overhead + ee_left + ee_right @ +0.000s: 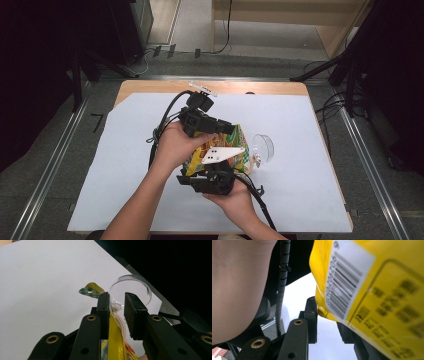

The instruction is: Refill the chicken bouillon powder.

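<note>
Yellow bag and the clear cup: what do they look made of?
Yellow bag: looks like thin glossy plastic film; it creases, shines, and carries a printed barcode label. Clear cup: likely hard transparent plastic, possibly glass; the white sheet shows through it and its rim catches light.

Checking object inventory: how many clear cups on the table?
1. The clear cup lies on its side on the white sheet, just right of the yellow bag; none visible elsewhere.

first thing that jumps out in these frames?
The bright yellow snack bag, held up at the middle of the white sheet between the left gripper and the right gripper. Just right of it sits a clear plastic cup, tipped on its side; in the right gripper view the bag's barcode label looms large.
</note>
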A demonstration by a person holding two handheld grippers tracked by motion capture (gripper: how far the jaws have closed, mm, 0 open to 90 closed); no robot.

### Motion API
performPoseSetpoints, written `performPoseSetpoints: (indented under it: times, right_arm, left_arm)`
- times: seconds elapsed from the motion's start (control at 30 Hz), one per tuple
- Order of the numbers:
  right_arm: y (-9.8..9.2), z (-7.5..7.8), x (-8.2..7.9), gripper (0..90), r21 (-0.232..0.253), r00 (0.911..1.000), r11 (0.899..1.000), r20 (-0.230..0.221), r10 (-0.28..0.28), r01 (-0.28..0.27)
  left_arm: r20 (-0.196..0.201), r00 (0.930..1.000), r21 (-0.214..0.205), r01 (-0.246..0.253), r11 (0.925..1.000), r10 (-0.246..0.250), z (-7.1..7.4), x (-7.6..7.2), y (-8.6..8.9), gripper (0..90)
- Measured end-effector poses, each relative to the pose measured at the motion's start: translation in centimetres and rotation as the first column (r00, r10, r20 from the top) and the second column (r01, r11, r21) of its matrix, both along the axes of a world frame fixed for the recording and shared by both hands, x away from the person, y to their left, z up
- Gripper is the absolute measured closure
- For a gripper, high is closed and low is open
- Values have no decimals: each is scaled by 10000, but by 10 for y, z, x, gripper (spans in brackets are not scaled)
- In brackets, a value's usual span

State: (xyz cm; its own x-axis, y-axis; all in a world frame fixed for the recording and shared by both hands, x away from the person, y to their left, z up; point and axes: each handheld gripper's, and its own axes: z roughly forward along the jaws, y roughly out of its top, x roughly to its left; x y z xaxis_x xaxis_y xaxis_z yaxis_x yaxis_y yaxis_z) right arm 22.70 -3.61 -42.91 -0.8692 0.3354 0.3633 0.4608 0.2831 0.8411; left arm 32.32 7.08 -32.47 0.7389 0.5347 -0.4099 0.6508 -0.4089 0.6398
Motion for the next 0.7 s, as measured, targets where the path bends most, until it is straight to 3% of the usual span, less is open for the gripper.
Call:
performPoseSetpoints:
  times: [0.2,0.47,0.7]
  right_arm:
    - [2,-1,0,733,1,9995,10000,308,25,-25]
    - [3,-1,1,724,6,9999,10000,118,-20,20]
    - [4,-1,1,723,-62,9997,10000,231,18,-17]
  left_arm:
    - [185,9998,21,-116,9999,116,2,-3,2,747]
    - [156,9996,10,-228,9997,228,1,-3,3,750]
    - [249,9992,-91,-321,9994,323,2,-6,7,750]
